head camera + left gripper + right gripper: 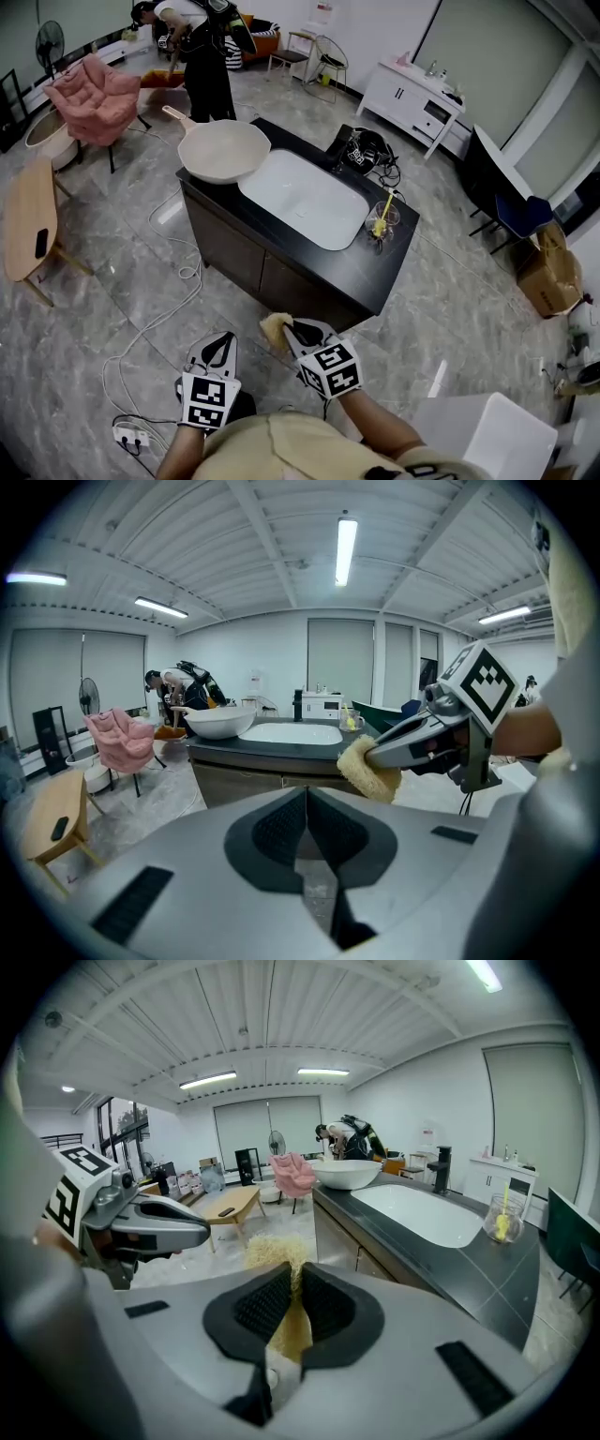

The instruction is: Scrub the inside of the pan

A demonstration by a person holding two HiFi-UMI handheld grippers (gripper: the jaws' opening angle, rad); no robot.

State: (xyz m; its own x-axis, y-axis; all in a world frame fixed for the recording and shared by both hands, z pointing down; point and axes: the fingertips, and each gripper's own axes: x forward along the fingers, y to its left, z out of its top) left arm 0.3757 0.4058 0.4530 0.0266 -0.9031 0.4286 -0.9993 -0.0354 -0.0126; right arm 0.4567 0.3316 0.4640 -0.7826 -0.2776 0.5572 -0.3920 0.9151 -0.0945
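A cream pan (223,150) with a long handle rests on the left end of a dark counter island (394,253), next to a white sink (305,199). Both grippers are held low in front of the island, well short of the pan. My right gripper (289,328) is shut on a yellow fibrous scrub sponge (274,328), which sticks out past the pads (272,1249). My left gripper (220,343) is beside it, shut and empty (305,803). The pan shows far off in the left gripper view (218,722) and in the right gripper view (347,1175).
A glass jar (382,221) holding a yellow brush stands at the sink's right end. A person (202,47) bends over behind the island. A pink armchair (94,98) and a wooden table (28,220) stand at left. A cable and power strip (131,433) lie on the floor.
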